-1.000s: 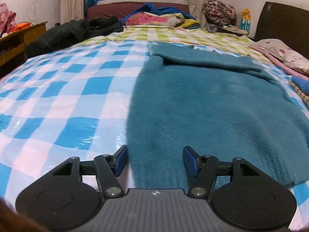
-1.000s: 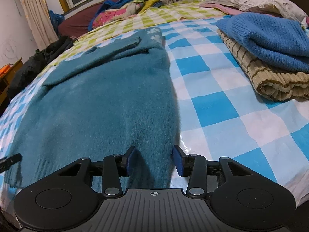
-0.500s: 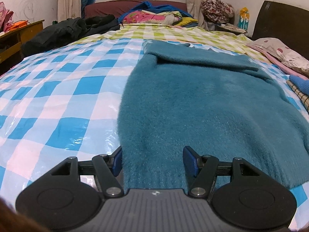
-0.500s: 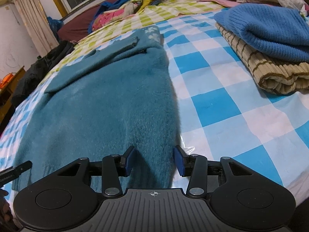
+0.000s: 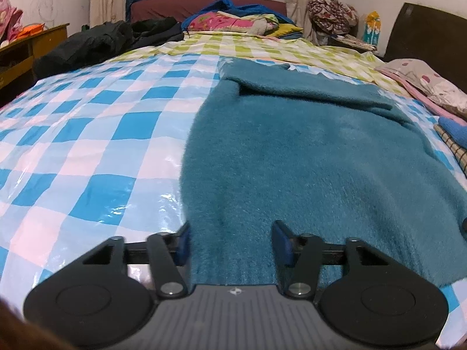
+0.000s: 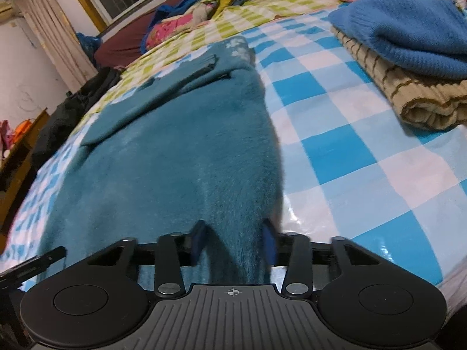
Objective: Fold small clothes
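One teal fuzzy sweater lies flat on the blue-and-white checked bed cover, filling centre and right of the left wrist view, one sleeve folded across its top end.

Two grippers, both at the hem at the bottom edge of frame. Left gripper: jaws closing, hem corner between the blue pads, fabric not visibly pinched. Right gripper: jaws closing, narrower gap, hem bunched up between the pads and touching both (looks gripped).

One stack of two folded items at upper right of the right wrist view: blue knit sweater on top of tan striped knit.

No containers visible.
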